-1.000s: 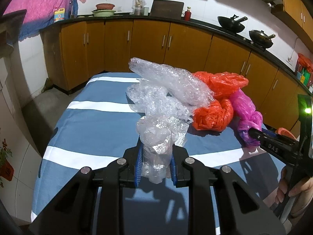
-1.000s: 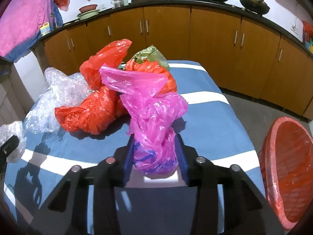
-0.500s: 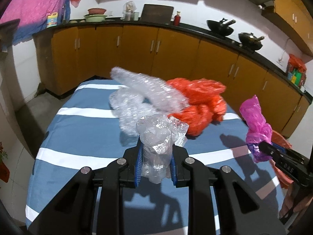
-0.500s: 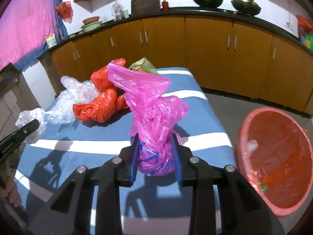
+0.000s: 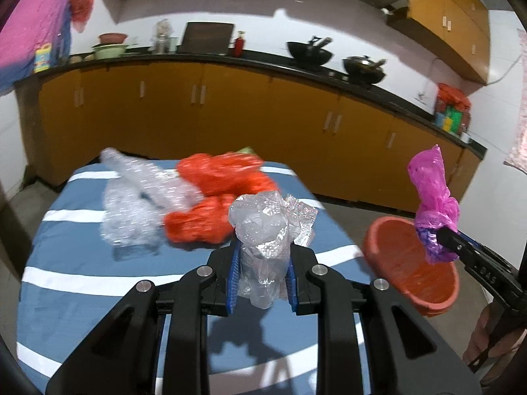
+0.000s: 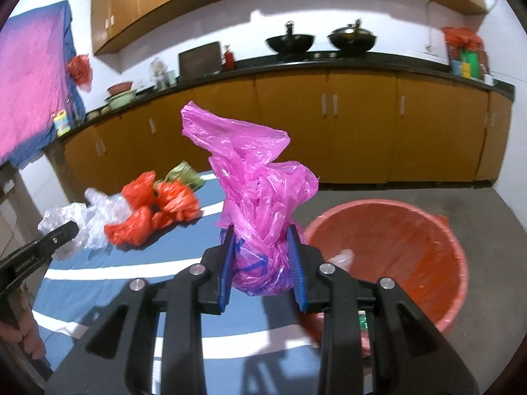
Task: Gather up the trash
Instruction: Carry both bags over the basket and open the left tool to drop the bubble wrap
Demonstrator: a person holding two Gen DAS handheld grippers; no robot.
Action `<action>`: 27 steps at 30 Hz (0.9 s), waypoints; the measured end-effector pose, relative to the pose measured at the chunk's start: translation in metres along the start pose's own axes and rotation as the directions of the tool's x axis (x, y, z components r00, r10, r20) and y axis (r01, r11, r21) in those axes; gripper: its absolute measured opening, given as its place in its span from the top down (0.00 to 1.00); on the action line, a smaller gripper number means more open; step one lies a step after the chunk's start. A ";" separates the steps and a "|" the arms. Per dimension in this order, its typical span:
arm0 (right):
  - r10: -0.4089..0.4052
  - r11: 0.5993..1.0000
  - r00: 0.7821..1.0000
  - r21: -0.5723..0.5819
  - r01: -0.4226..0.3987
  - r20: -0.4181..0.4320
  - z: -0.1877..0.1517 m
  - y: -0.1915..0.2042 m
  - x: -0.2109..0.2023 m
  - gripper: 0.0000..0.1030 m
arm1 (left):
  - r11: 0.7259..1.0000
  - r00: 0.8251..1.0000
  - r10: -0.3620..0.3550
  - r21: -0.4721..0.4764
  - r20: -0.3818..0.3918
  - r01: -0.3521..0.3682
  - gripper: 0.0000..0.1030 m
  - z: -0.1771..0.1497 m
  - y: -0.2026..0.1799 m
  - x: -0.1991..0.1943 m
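Left gripper (image 5: 262, 276): black angular frame, blue ribbed pads (image 5: 233, 278), four silver screws. Right gripper (image 6: 262, 265): same build; white lettering along its side, bare-skinned hand (image 5: 485, 339) lower right of frame.

background: a run of orange-brown wooden base cabinets (image 5: 230, 115) under a black worktop (image 6: 362, 62), with matching wall cabinets (image 6: 158, 3) above. on the worktop, two black woks (image 6: 290, 42) side by side, a small red bottle (image 5: 239, 44), a dark rectangular board (image 5: 208, 38) leaning on the white wall, and stacked red and green bowls (image 5: 111, 46). at left, a pink and blue cloth (image 6: 29, 89) hangs. grey concrete floor (image 6: 428, 197).
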State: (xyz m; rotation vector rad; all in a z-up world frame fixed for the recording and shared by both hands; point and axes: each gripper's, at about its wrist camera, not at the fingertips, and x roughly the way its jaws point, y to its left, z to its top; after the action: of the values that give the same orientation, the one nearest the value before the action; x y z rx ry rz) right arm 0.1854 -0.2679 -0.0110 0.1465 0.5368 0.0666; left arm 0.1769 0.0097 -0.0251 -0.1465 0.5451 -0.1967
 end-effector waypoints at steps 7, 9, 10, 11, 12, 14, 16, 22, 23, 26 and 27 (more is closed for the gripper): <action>-0.067 0.997 0.997 0.037 0.066 0.041 0.001 -0.034 -0.023 0.71 | 0.996 0.997 -0.080 0.035 0.005 0.080 0.77 0.001 -0.046 0.001; -0.087 0.995 0.995 0.050 0.085 0.048 0.000 -0.045 -0.029 0.71 | 0.994 0.995 -0.100 0.044 0.003 0.100 0.77 0.002 -0.057 0.003; -0.093 0.994 0.994 0.054 0.091 0.050 0.000 -0.049 -0.030 0.71 | 0.992 0.994 -0.112 0.052 0.002 0.112 0.77 0.002 -0.065 0.004; -0.103 0.993 0.993 0.060 0.100 0.052 0.000 -0.055 -0.032 0.71 | 0.991 0.992 -0.122 0.058 0.000 0.122 0.77 0.002 -0.071 0.005; -0.110 0.992 0.993 0.065 0.106 0.053 -0.001 -0.058 -0.033 0.71 | 0.990 0.992 -0.129 0.063 -0.001 0.129 0.77 0.001 -0.075 0.005; -0.126 0.990 0.991 0.076 0.122 0.055 -0.002 -0.067 -0.036 0.71 | 0.986 0.989 -0.145 0.078 -0.007 0.145 0.77 0.000 -0.087 0.007; -0.139 0.987 0.989 0.087 0.134 0.056 -0.003 -0.076 -0.038 0.71 | 0.983 0.987 -0.158 0.090 -0.012 0.159 0.77 -0.001 -0.097 0.010; -0.174 0.981 0.983 0.102 0.168 0.059 -0.007 -0.093 -0.041 0.71 | 0.975 0.982 -0.186 0.114 -0.031 0.189 0.77 -0.002 -0.122 0.018; -0.179 0.979 0.982 0.104 0.173 0.058 -0.008 -0.097 -0.041 0.71 | 0.974 0.981 -0.191 0.115 -0.036 0.193 0.77 -0.003 -0.124 0.019; -0.191 0.976 0.980 0.115 0.184 0.055 -0.010 -0.107 -0.041 0.71 | 0.971 0.979 -0.198 0.123 -0.050 0.203 0.77 -0.005 -0.133 0.025; -0.195 0.975 0.979 0.118 0.188 0.054 -0.010 -0.108 -0.041 0.71 | 0.971 0.978 -0.200 0.126 -0.054 0.205 0.77 -0.006 -0.136 0.027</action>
State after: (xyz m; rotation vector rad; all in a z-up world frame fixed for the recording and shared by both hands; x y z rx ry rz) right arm 0.1478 -0.3779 -0.0162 0.2052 0.4873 -0.1566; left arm 0.1761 -0.1286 -0.0177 -0.0700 0.5565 -0.4346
